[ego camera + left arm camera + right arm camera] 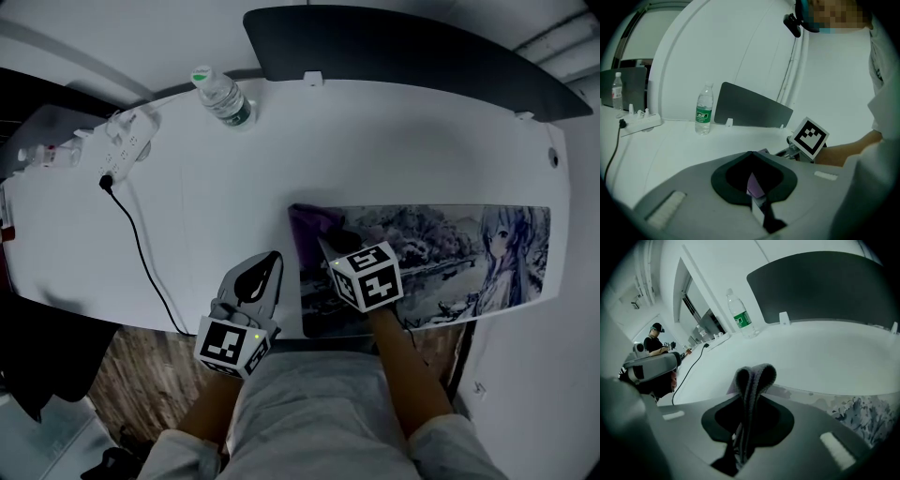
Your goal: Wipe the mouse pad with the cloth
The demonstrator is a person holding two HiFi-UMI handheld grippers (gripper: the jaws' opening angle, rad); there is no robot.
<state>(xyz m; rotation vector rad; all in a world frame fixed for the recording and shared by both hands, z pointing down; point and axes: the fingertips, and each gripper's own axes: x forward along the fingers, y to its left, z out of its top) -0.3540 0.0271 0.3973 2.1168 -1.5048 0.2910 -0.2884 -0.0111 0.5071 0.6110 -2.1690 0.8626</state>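
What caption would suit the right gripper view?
Right tongs grip a folded cloth at the edge of the mouse pad.

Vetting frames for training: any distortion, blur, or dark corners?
Head view: fisheye bows the table edge; no glare. Left gripper view: black vignette corners, bottle sharp. Right gripper view: the cloth in the jaws looks soft, close to the lens.

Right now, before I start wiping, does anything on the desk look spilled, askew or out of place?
Nothing stands out. The water bottle stands upright and capped, the mouse pad lies flat, and the cloth is folded in the right tool at the pad's left end.
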